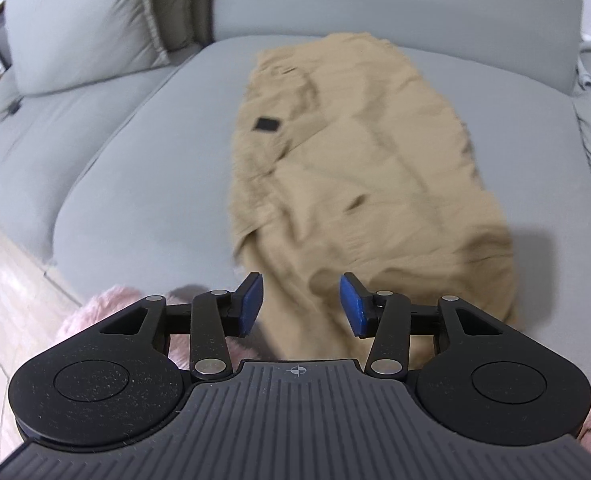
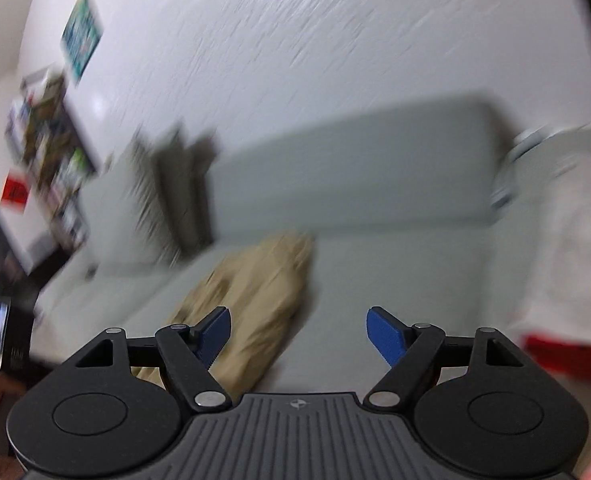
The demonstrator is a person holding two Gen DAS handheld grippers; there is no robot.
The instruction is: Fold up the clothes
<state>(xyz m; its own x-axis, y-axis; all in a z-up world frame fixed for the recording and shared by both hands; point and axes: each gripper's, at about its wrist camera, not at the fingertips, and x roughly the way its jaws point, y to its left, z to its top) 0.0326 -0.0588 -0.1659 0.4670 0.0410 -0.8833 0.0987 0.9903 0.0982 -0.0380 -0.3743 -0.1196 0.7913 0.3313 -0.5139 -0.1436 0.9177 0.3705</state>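
Khaki trousers (image 1: pixel 351 168) lie lengthwise on the grey sofa seat (image 1: pixel 135 168) in the left wrist view, running from about 12 o'clock down toward 6 o'clock, folded along their length into one long band with a small black patch (image 1: pixel 266 124) on the cloth at roughly 11 o'clock of the garment's middle. The near end of the trousers droops over the front edge of the seat and passes behind the left gripper (image 1: pixel 301 306), whose jaws stand partly open, the blue pads (image 1: pixel 251 304) apart with the cloth seen in the gap beyond them and neither pad pressing on it. A grey back cushion (image 1: pixel 83 32) stands at 10 o'clock, the sofa backrest (image 1: pixel 395 4) spans 12 to 2 o'clock, and something pink and fluffy (image 1: pixel 107 300) shows at 8 o'clock beside the gripper body, with pale floor (image 1: pixel 11 288) at 9 o'clock. The right wrist view is heavily blurred and tilted: the same trousers (image 2: pixel 255 288) sit on the seat just left of centre, reaching toward 7 o'clock behind the left finger of the right gripper (image 2: pixel 299 336). Its jaws are wide open with nothing between the blue pads (image 2: pixel 385 336). A white wall (image 2: pixel 315 48) fills the upper half, a cluttered shelf (image 2: pixel 47 152) stands at 9 o'clock, and a red edge (image 2: pixel 567 356) shows at 4 o'clock.
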